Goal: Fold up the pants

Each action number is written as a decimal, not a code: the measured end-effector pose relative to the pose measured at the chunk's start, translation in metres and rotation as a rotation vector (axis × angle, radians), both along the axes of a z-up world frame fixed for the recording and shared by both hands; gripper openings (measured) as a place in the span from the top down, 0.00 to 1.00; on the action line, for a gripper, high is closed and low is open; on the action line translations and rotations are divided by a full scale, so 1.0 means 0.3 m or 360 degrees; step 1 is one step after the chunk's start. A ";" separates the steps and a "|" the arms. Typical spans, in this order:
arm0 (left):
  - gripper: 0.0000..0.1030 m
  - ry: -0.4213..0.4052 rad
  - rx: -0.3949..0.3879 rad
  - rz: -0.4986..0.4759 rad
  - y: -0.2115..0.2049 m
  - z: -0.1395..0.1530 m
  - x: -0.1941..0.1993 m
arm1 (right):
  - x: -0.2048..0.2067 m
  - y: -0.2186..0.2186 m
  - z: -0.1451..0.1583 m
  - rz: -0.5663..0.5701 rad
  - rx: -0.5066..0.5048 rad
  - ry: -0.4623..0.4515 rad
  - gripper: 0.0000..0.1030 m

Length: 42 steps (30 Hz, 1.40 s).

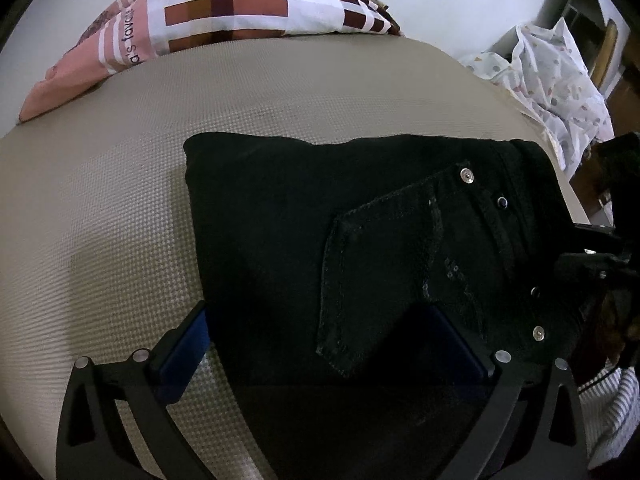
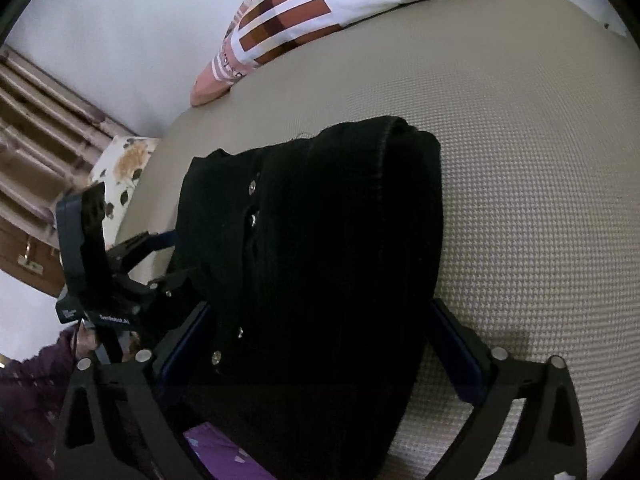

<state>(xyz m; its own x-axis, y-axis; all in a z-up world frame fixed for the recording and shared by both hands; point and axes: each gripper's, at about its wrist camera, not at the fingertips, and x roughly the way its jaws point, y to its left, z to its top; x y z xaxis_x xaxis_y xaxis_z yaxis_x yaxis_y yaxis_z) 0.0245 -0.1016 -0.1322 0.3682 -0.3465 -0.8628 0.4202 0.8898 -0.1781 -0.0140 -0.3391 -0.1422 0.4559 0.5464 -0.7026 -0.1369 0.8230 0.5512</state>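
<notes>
Black jeans [image 1: 320,220] lie folded in a compact bundle on the beige mattress [image 1: 120,200], back pocket and rivets facing up. My left gripper [image 1: 320,320] is open, its blue-padded fingers [image 1: 184,344] spread wide on either side of the bundle's near edge. In the right wrist view the jeans [image 2: 340,240] fill the middle, fold edge to the right. My right gripper [image 2: 320,320] is open, fingers [image 2: 456,352] straddling the bundle. The left gripper shows at the left of that view [image 2: 132,264], at the jeans' waistband end.
A checked brown-and-white pillow [image 1: 224,12] lies at the head of the mattress. Crumpled dotted white fabric [image 1: 560,80] sits beyond the right edge. A patterned cushion [image 2: 124,164] and wooden slats [image 2: 40,120] lie past the mattress edge in the right wrist view.
</notes>
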 end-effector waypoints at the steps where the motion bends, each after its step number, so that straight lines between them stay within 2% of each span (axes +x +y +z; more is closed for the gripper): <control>1: 0.00 -0.0004 -0.0012 -0.0003 0.002 -0.001 -0.001 | -0.003 -0.004 0.002 0.0000 -0.0016 0.0002 0.11; 4: 0.00 -0.0006 -0.0024 -0.0017 0.007 -0.001 0.001 | -0.006 -0.023 0.000 0.0016 -0.0003 0.0009 0.15; 11: 0.00 0.0025 -0.0032 -0.0084 0.006 0.002 0.009 | -0.011 -0.090 -0.025 0.0005 0.0225 0.0005 0.17; 15: 0.00 0.0029 -0.0061 -0.0110 0.011 0.003 0.008 | -0.011 -0.105 -0.032 -0.0022 0.0246 0.0007 0.32; 16: 0.00 0.0029 -0.0078 -0.0107 0.016 0.001 0.008 | -0.010 -0.112 -0.036 -0.0034 0.0264 0.0020 0.45; 18: 0.00 0.0047 -0.0130 -0.0120 0.022 0.004 0.009 | -0.003 -0.124 -0.056 -0.0048 0.0314 0.0073 0.57; 21: 0.01 0.0097 -0.0258 -0.0131 0.052 0.016 0.017 | -0.005 -0.130 -0.082 -0.0039 0.0447 0.0111 0.65; 24: 0.01 0.0196 -0.0419 -0.0125 0.100 0.014 0.045 | -0.003 -0.152 -0.108 -0.0043 0.0599 0.0139 0.66; 26: 0.01 0.0274 -0.0544 -0.0116 0.133 0.014 0.072 | 0.005 -0.159 -0.114 -0.0002 0.0593 0.0167 0.65; 29: 0.01 0.0343 -0.0658 -0.0097 0.160 0.007 0.103 | 0.021 -0.166 -0.117 0.0056 0.0645 0.0217 0.60; 34: 0.01 0.0290 -0.0584 -0.0152 0.122 0.012 0.111 | 0.024 -0.125 -0.092 0.0114 0.0567 0.0176 0.50; 35: 0.01 0.0275 -0.0579 -0.0149 0.116 0.012 0.105 | 0.022 -0.115 -0.086 0.0113 0.0538 0.0155 0.51; 36: 0.01 0.0259 -0.0580 -0.0142 0.116 0.012 0.100 | 0.021 -0.106 -0.080 0.0104 0.0503 0.0135 0.60; 37: 0.07 0.0232 -0.0581 -0.0129 0.119 0.012 0.091 | 0.017 -0.097 -0.079 0.0090 0.0464 0.0124 0.63; 38: 0.27 0.0198 -0.0563 -0.0105 0.124 0.014 0.080 | 0.007 -0.093 -0.083 0.0055 0.0467 0.0117 0.64; 40: 0.56 0.0158 -0.0513 -0.0018 0.160 0.018 0.076 | -0.007 -0.095 -0.082 0.0007 0.0482 0.0107 0.68; 41: 0.62 0.0177 -0.0547 0.0003 0.179 0.014 0.080 | -0.017 -0.096 -0.079 -0.0021 0.0482 0.0097 0.68; 42: 0.63 0.0212 -0.0595 0.0037 0.203 0.011 0.085 | -0.025 -0.094 -0.074 -0.0047 0.0497 0.0090 0.70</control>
